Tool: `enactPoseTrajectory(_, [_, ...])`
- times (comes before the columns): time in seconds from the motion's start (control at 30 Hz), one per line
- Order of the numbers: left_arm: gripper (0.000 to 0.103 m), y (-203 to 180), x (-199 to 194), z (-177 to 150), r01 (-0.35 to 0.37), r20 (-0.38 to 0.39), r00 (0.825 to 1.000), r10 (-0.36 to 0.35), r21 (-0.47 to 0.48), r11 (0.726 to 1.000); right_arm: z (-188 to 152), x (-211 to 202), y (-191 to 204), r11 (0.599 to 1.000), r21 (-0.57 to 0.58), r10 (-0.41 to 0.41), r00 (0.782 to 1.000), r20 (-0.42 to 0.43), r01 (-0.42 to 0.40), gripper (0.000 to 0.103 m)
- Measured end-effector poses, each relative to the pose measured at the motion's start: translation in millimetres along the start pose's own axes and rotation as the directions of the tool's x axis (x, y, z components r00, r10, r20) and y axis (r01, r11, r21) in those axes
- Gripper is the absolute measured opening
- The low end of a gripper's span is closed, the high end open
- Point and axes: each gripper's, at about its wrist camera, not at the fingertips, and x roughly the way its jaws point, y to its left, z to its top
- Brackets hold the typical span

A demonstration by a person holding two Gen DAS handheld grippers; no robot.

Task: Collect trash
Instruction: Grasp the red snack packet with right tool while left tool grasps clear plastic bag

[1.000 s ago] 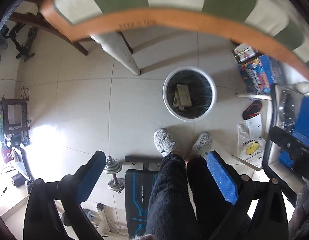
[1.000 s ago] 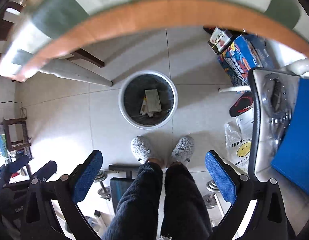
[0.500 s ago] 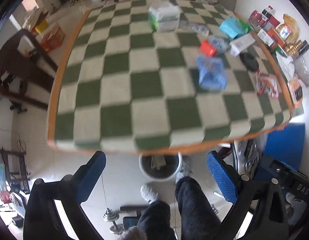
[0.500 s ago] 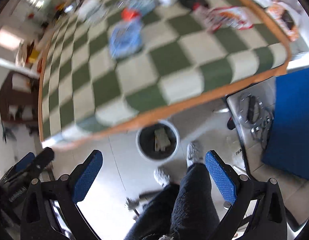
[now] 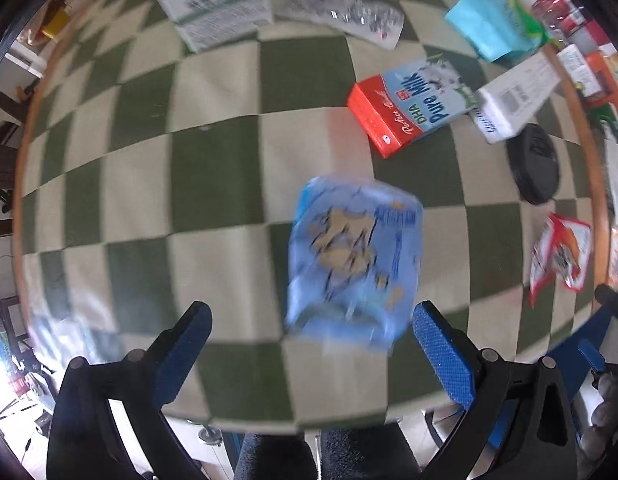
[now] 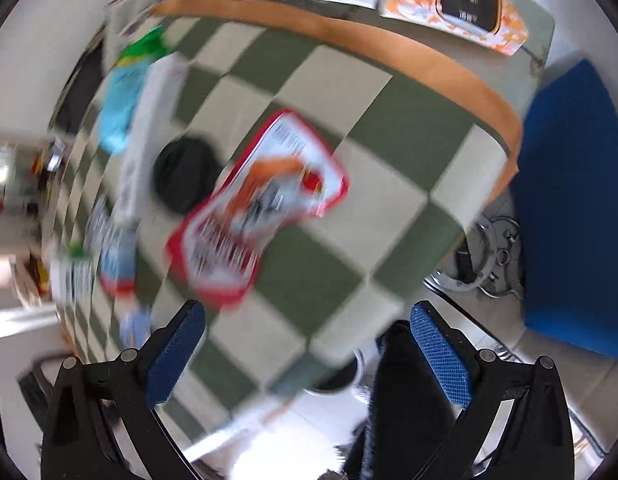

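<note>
My left gripper (image 5: 309,344) is open and empty above the green-checked table (image 5: 213,184), just short of a light blue snack bag (image 5: 355,256). A red and blue milk carton (image 5: 409,108) lies beyond it. My right gripper (image 6: 307,344) is open and empty above the table's right part, near a red and white snack wrapper (image 6: 257,216). The same wrapper shows at the right in the left wrist view (image 5: 561,256). The white trash bin (image 6: 333,376) on the floor peeks out under the table edge.
On the table lie a white tissue pack (image 5: 217,4), a silvery wrapper (image 5: 341,12), a teal bag (image 5: 489,28), a white box (image 5: 513,96) and a black round lid (image 5: 535,164). An orange box (image 6: 453,4) and a blue cushion (image 6: 569,208) lie past the right edge.
Both grippers swung up from the floor and bin and moved in over the table, closer to the trash. The left now faces the blue bag, the right the red wrapper.
</note>
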Motion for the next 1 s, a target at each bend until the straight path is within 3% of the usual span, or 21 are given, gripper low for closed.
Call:
enactPoseTrajectory(0.13, [0.100, -3, 30, 19, 0.014, -0.059, 0.998, -0.016, -0.028, 1.000, 44, 42, 7, 0.998, 0.061, -0.009, 0.999, -0.046, 0.012, 0.103])
enactPoseTrajectory(0.2, [0.092, -3, 37, 23, 0.009, -0.068, 0.998, -0.012, -0.033, 0.999, 55, 59, 18, 0.998, 0.050, -0.027, 0.998, -0.057, 0.030, 0.103])
enactPoseTrajectory(0.3, [0.082, -9, 35, 28, -0.036, -0.027, 0.999, 0.036, -0.008, 0.999, 63, 75, 46, 0.995, -0.012, -0.095, 0.994, -0.052, 0.095, 0.102])
enactPoseTrajectory(0.4, [0.058, -11, 31, 30, -0.046, -0.003, 0.999, 0.046, 0.002, 0.999, 63, 81, 78, 0.977, -0.126, -0.171, 0.985, 0.007, 0.170, 0.094])
enactPoseTrajectory(0.43, [0.033, -13, 26, 32, -0.049, 0.013, 0.999, 0.049, 0.009, 0.999, 62, 83, 88, 0.964, -0.159, -0.211, 0.977, 0.034, 0.213, 0.087])
enactPoseTrajectory(0.47, [0.015, -13, 25, 33, -0.053, 0.012, 0.999, 0.053, 0.014, 0.998, 61, 82, 94, 0.954, -0.181, -0.230, 0.971, 0.062, 0.238, 0.072])
enactPoseTrajectory(0.53, [0.014, -12, 23, 34, -0.052, 0.008, 0.999, 0.052, 0.013, 0.999, 59, 77, 104, 0.945, -0.212, -0.227, 0.967, 0.119, 0.248, 0.049])
enactPoseTrajectory(0.57, [0.011, -12, 22, 34, -0.067, 0.015, 0.998, 0.067, 0.016, 0.998, 60, 75, 106, 0.950, -0.220, -0.197, 0.972, 0.129, 0.222, 0.046])
enactPoseTrajectory(0.8, [0.007, -9, 15, 31, -0.113, 0.041, 0.993, 0.112, 0.026, 0.993, 65, 60, 112, 0.960, -0.251, -0.090, 0.985, 0.145, 0.124, 0.035])
enactPoseTrajectory(0.83, [0.007, -7, 11, 28, -0.120, 0.049, 0.992, 0.119, 0.030, 0.992, 64, 57, 114, 0.958, -0.265, -0.073, 0.986, 0.150, 0.111, 0.031])
enactPoseTrajectory(0.87, [0.006, -8, 9, 27, -0.128, 0.057, 0.990, 0.126, 0.033, 0.991, 62, 54, 115, 0.955, -0.278, -0.063, 0.986, 0.154, 0.104, 0.019])
enactPoseTrajectory(1.0, [0.006, -11, -7, 23, -0.164, 0.107, 0.982, 0.159, 0.043, 0.986, 53, 41, 124, 0.937, -0.338, -0.028, 0.986, 0.166, 0.083, 0.019])
